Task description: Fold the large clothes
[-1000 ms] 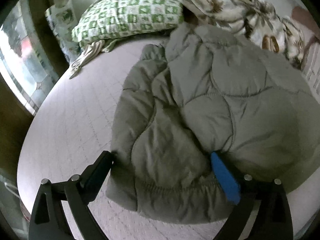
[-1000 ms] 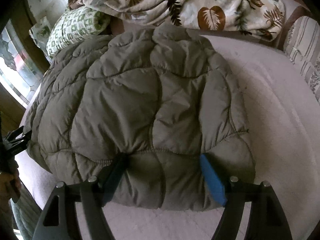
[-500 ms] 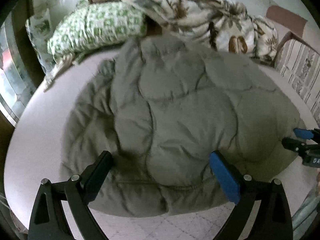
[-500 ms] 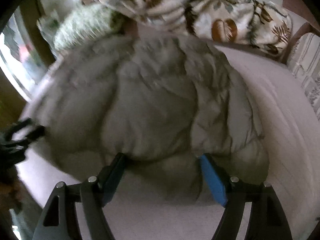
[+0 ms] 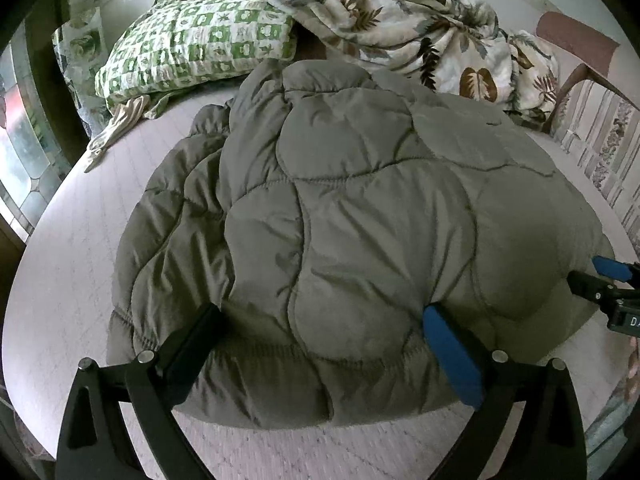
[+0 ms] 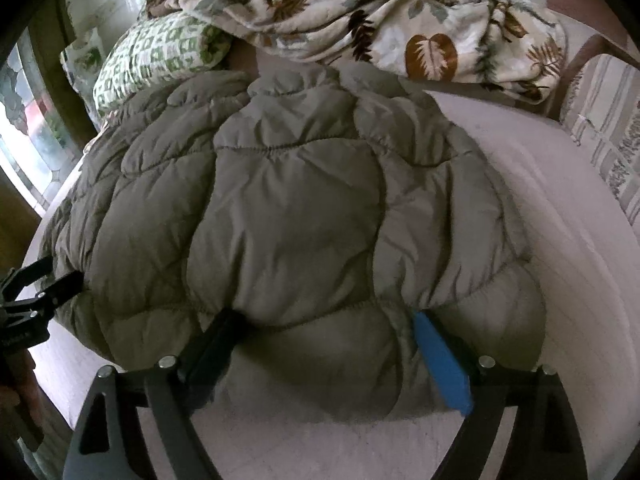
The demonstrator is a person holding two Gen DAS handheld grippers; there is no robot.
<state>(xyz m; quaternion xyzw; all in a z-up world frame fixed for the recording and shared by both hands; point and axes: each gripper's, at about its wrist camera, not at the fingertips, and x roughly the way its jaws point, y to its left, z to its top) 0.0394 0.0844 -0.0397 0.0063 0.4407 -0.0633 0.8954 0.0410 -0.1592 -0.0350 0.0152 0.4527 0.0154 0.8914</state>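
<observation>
The quilted jacket (image 5: 360,232) lies spread on the bed (image 5: 68,248) below the green pillow (image 5: 196,44), and the left gripper (image 5: 320,332) and right gripper (image 6: 324,332) straddle its near hem spread wide, gripping nothing, seemingly to flatten it for folding.

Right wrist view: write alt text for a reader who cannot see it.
A puffy grey-green quilted jacket lies spread on a pale bed, its near hem between the open fingers of the right gripper. The left gripper sits at the jacket's left edge; a leaf-print blanket and green checked pillow lie behind.
</observation>
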